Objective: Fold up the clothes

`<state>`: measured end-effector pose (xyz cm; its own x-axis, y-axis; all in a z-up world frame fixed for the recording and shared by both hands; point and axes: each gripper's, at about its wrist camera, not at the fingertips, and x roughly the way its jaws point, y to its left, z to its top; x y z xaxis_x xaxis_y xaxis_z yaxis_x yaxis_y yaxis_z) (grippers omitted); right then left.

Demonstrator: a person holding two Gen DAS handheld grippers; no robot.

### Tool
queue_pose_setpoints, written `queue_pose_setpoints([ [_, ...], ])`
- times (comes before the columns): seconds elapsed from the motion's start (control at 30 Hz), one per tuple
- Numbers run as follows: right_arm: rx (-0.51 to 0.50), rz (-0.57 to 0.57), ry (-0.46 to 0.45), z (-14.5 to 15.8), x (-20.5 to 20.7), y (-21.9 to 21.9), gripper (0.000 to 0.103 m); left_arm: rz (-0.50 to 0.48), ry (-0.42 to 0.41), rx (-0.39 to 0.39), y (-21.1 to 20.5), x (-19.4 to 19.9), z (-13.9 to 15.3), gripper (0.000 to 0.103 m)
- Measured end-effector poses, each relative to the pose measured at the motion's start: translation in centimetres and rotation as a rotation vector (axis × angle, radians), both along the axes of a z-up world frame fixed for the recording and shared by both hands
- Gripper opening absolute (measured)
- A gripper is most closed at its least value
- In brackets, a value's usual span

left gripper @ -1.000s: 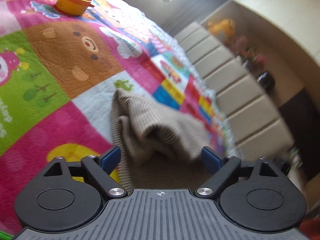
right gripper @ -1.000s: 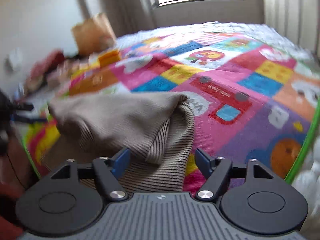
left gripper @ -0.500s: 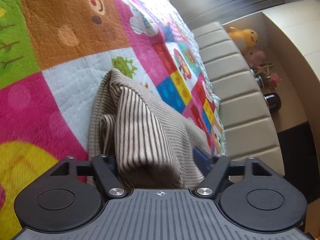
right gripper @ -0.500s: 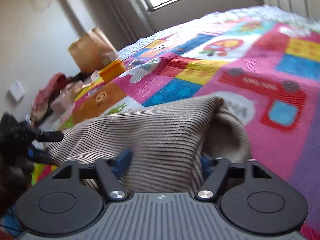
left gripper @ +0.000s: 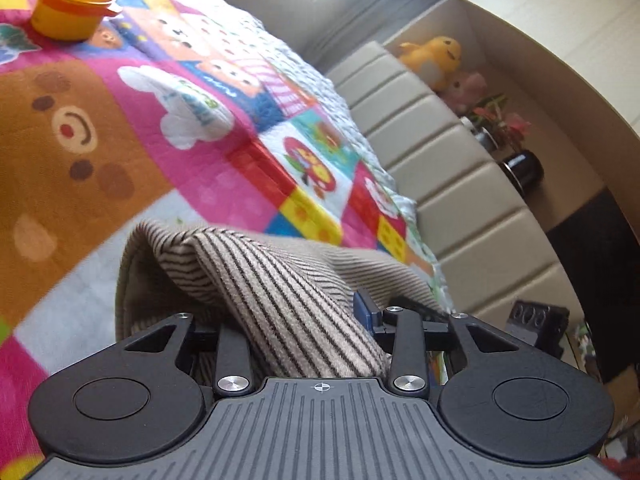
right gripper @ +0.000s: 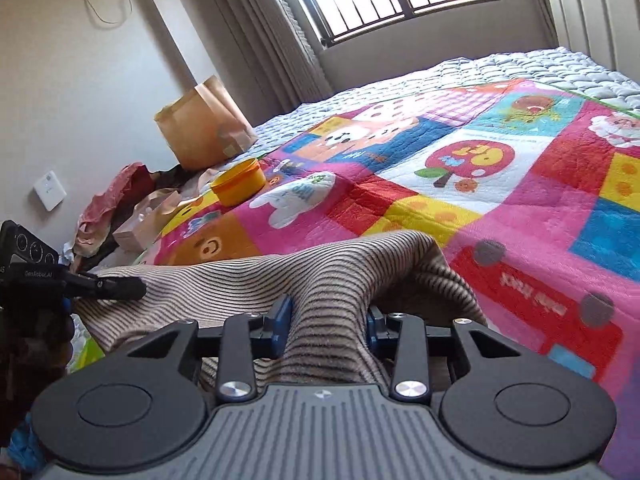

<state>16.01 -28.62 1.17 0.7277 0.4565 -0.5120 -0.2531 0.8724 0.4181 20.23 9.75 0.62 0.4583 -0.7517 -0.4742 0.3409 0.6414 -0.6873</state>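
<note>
A beige garment with thin dark stripes (left gripper: 280,288) lies bunched on a colourful patchwork quilt (left gripper: 120,128). My left gripper (left gripper: 288,320) is shut on one end of it, the cloth pinched between the blue pads. My right gripper (right gripper: 326,320) is shut on the other end of the striped garment (right gripper: 320,276). The cloth hangs stretched between the two. The left gripper shows at the left edge of the right wrist view (right gripper: 80,286), holding the garment's far corner.
An orange plastic pot (left gripper: 70,8) stands on the quilt; it also shows in the right wrist view (right gripper: 238,182). A padded beige headboard (left gripper: 440,168) runs along the bed, with plush toys (left gripper: 434,56) on a shelf. A paper bag (right gripper: 204,128) and cluttered things (right gripper: 120,208) lie beside the bed.
Both grippers have closed on the garment's ends and lifted them from the quilt. The cloth is now drawn out between them instead of lying in a heap.
</note>
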Motion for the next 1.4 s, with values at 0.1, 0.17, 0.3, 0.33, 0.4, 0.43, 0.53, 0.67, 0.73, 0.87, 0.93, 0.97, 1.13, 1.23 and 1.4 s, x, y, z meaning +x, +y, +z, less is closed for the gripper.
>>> queue_pose_setpoints([
  [0.1, -0.015, 0.005, 0.016, -1.0, -2.2, -0.3, 0.034, -0.014, -0.005, 0.031, 0.0, -2.6, -0.9, 0.038],
  [0.17, -0.026, -0.007, 0.04, -2.2, -3.3, -0.5, 0.033, -0.009, 0.036, 0.037, 0.4, -3.8, -2.6, 0.039],
  [0.3, -0.031, -0.055, 0.057, -4.2, -4.7, -1.3, 0.033, 0.018, 0.114, 0.101, 0.8, -5.5, -5.9, 0.041],
  [0.33, -0.03, -0.062, 0.057, -4.5, -5.0, -1.4, 0.034, 0.023, 0.113, 0.108, 1.0, -5.8, -6.3, 0.041],
  [0.4, -0.032, -0.065, 0.061, -4.5, -5.4, -1.2, 0.037, 0.031, 0.1, 0.1, 1.2, -6.3, -6.2, 0.041],
  [0.43, -0.029, -0.062, 0.065, -4.5, -5.4, -1.0, 0.041, 0.033, 0.096, 0.099, 1.2, -6.3, -6.1, 0.041],
  [0.53, -0.024, -0.059, 0.058, -4.1, -5.7, -0.4, 0.037, 0.034, 0.089, 0.086, 1.1, -6.2, -5.6, 0.04],
  [0.67, 0.063, -0.061, 0.003, -1.7, -6.9, -1.4, 0.022, 0.009, 0.031, 0.009, 1.3, -6.5, -3.8, 0.038],
  [0.73, 0.073, -0.058, -0.029, -0.6, -7.6, -1.9, 0.022, 0.002, 0.009, 0.008, 1.2, -6.9, -3.3, 0.038],
  [0.87, -0.034, -0.067, 0.038, -2.8, -7.5, -1.4, 0.023, 0.01, 0.077, 0.087, 0.8, -7.2, -4.9, 0.038],
  [0.93, -0.066, -0.073, 0.046, -4.4, -7.5, -1.2, 0.031, 0.022, 0.09, 0.143, 0.4, -7.5, -5.7, 0.037],
  [0.97, -0.065, -0.076, 0.04, -4.8, -7.7, -1.3, 0.031, 0.025, 0.083, 0.145, 0.5, -7.7, -5.6, 0.038],
  [1.13, -0.076, -0.085, 0.028, -3.6, -7.7, -1.9, 0.055, 0.059, -0.005, 0.211, 0.9, -8.8, -2.1, 0.057],
  [1.23, -0.083, -0.108, -0.013, -2.1, -7.5, -2.5, 0.065, 0.066, -0.057, 0.158, 1.2, -9.7, 0.2, 0.071],
  [1.4, -0.121, -0.139, -0.092, 0.7, -4.8, -2.9, 0.073, 0.01, -0.01, 0.032, 0.7, -10.4, 0.5, 0.079],
])
